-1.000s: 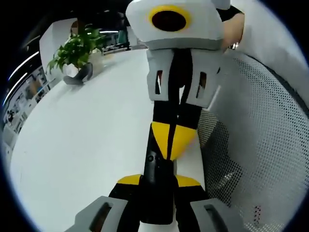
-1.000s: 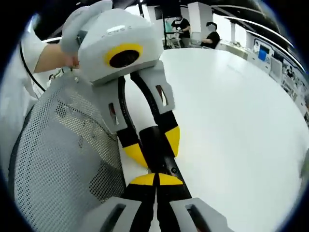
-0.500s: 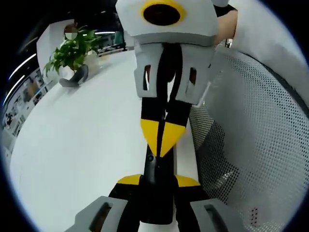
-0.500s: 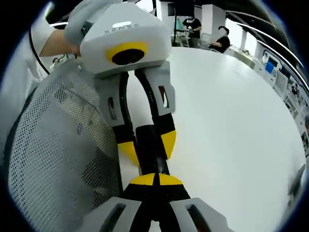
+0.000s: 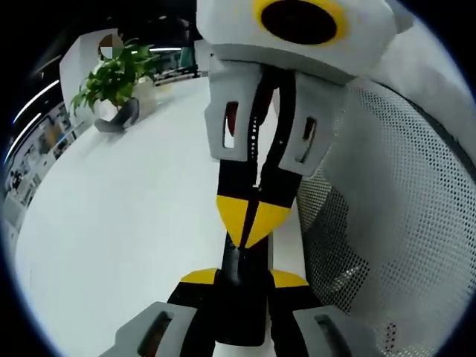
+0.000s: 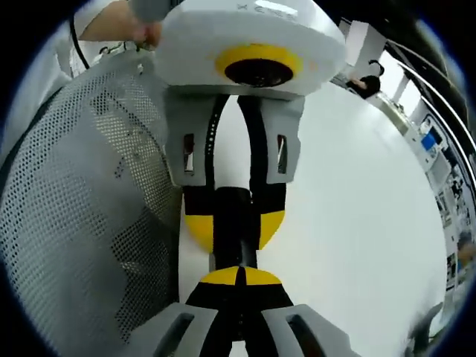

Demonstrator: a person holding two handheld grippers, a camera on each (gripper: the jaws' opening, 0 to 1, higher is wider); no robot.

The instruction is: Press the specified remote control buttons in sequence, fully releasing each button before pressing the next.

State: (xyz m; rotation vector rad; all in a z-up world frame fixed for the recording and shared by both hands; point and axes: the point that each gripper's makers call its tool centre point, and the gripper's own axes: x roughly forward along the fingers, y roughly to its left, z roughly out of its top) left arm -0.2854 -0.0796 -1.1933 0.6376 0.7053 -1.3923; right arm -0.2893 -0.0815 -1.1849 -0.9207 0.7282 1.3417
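So the left gripper [image 5: 242, 279] is clamped on a black remote control [image 5: 239, 297], held above the white table [image 5: 126, 223], right by a grey mesh chair back [image 5: 387, 223]. The left gripper view also gets a potted plant [image 5: 115, 78] at the far end, while the right gripper view catches a hand [image 6: 123, 22] on the opposing unit. The right gripper [image 6: 239, 277] has its yellow tips pinched together, touching the remote's end, pointing straight at the other gripper.
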